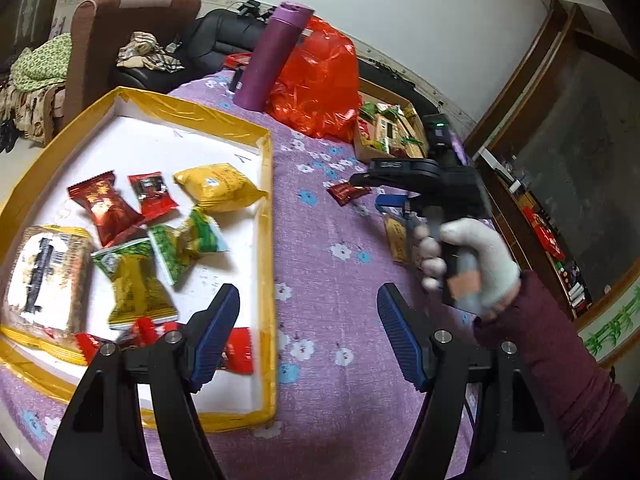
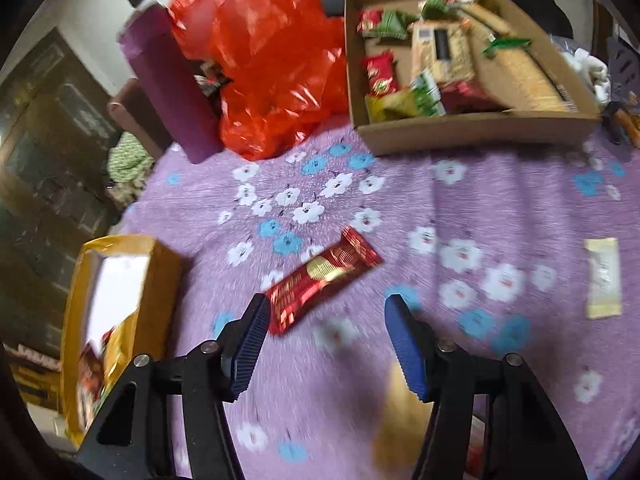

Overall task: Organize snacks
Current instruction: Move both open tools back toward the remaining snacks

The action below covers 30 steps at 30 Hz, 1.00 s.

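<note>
Purple floral cloth point(image 2: 400, 208) covers the table in both views. In the left wrist view, the left gripper point(image 1: 308, 332) is held with its blue pads spread and nothing between them, over the near right edge of a yellow-rimmed white tray point(image 1: 266, 200). The tray's contents are laid out only in this view: a yellow packet point(image 1: 218, 186), two red packets point(image 1: 106, 208), green-and-white packets point(image 1: 184, 240), a gold packet point(image 1: 132, 292) and a large pale biscuit pack point(image 1: 48, 276). Only the tray's corner is caught in the right wrist view.

The right gripper point(image 1: 374, 192) is seen from outside in the left wrist view, carried by a white-gloved hand point(image 1: 476, 264) with a maroon sleeve point(image 1: 552, 360). In its own view, the right gripper point(image 2: 328, 340) is shown with jaws apart and nothing pinched; the picture is motion-blurred. A red wrapped snack bar point(image 2: 324, 272) lies flat on the cloth just ahead of the left pad, apart from both pads.

A brown cardboard box point(image 2: 472, 132) of mixed snacks is shown clearly in the right wrist view, at the far side of the table, beside a red plastic bag point(image 2: 272, 68) and a purple flask point(image 2: 172, 84). A pale wrapper point(image 2: 604, 276) lies alone at the right, seen only there.
</note>
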Each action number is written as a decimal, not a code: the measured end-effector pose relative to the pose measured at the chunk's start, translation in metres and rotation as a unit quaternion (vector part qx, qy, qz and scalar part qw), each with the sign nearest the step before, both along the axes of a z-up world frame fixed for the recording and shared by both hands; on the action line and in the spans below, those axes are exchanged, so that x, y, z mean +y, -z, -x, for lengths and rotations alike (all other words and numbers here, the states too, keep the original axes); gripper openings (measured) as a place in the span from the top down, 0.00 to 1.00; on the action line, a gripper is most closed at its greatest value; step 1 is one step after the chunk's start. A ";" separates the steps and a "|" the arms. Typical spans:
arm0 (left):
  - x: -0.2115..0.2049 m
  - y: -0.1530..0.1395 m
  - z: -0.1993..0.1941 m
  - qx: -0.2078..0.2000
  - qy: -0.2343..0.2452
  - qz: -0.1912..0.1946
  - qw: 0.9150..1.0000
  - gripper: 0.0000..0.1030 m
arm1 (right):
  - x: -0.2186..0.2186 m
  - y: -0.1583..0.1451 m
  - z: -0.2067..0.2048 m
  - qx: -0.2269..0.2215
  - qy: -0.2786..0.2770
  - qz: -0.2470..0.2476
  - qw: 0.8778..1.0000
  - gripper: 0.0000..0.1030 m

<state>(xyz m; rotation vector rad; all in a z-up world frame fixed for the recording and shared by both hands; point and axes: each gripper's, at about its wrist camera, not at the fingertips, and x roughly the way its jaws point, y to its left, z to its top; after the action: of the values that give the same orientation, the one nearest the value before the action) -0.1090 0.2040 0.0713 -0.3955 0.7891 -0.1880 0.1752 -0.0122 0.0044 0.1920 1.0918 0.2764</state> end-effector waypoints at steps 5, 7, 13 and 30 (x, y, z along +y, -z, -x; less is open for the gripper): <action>0.007 0.003 0.001 0.003 -0.008 0.003 1.000 0.31 | 0.026 0.006 -0.009 -0.025 0.016 0.070 0.997 0.56; 0.007 0.004 0.001 0.003 -0.007 0.005 1.000 0.31 | 0.028 0.006 -0.004 -0.033 0.005 0.077 0.996 0.78; 0.002 0.003 0.003 0.001 -0.002 0.005 1.000 0.31 | 0.031 0.007 0.040 -0.005 -0.053 0.047 0.997 0.86; -0.041 0.005 0.000 0.013 0.034 -0.008 0.999 0.31 | -0.133 -0.017 0.108 -0.041 0.001 -0.043 0.998 0.43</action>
<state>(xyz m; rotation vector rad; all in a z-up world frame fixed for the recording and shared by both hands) -0.1091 0.1633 0.0664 -0.3562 0.8306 -0.2398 0.0674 -0.1447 0.0218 0.2568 0.9992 0.3266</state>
